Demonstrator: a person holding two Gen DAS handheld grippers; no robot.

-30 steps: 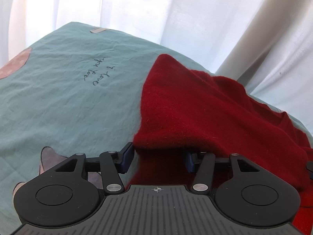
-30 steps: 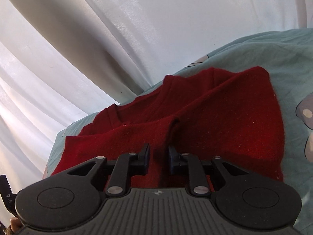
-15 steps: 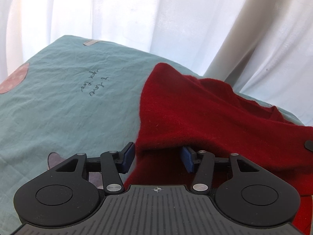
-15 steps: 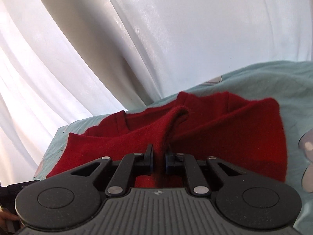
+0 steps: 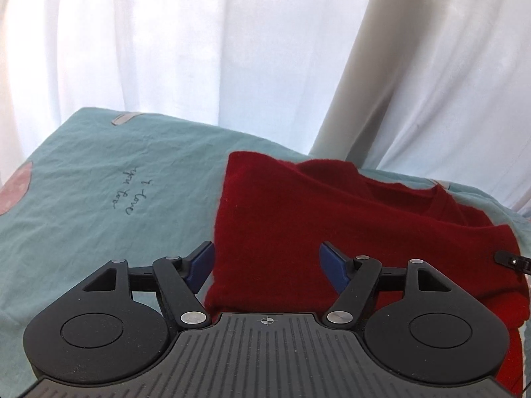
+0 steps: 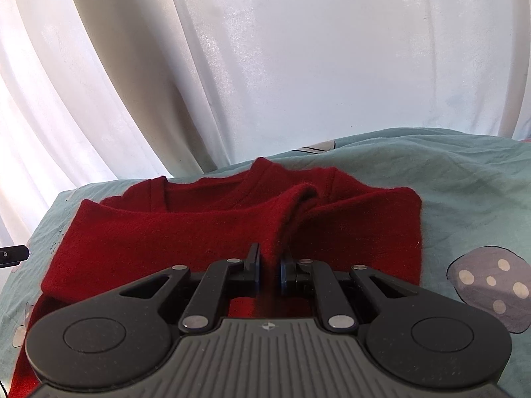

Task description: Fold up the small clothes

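A dark red knitted sweater (image 5: 298, 205) lies partly folded on the teal sheet (image 5: 83, 182). My left gripper (image 5: 265, 252) hovers over the sweater's left folded edge. Its jaws are opening, and the blue pads (image 5: 200, 260) stand wide apart and press on nothing. In the right wrist view the sweater (image 6: 166, 232) stretches across the sheet with its neckline at the back. My right gripper (image 6: 269, 255) is shut on a raised ridge of the red knit, which runs up from the jaws toward the collar.
White curtains (image 5: 199, 49) hang close behind the sheet's far edge. The sheet (image 6: 464, 182) carries handwriting (image 5: 131, 194) and a spotted mushroom print (image 6: 488, 285). Bare sheet lies left of the sweater in the left wrist view.
The left gripper's jaws have spread wide and lifted off the sweater's edge. The right gripper's jaws have shut on a fold of the sweater and raised it a little.
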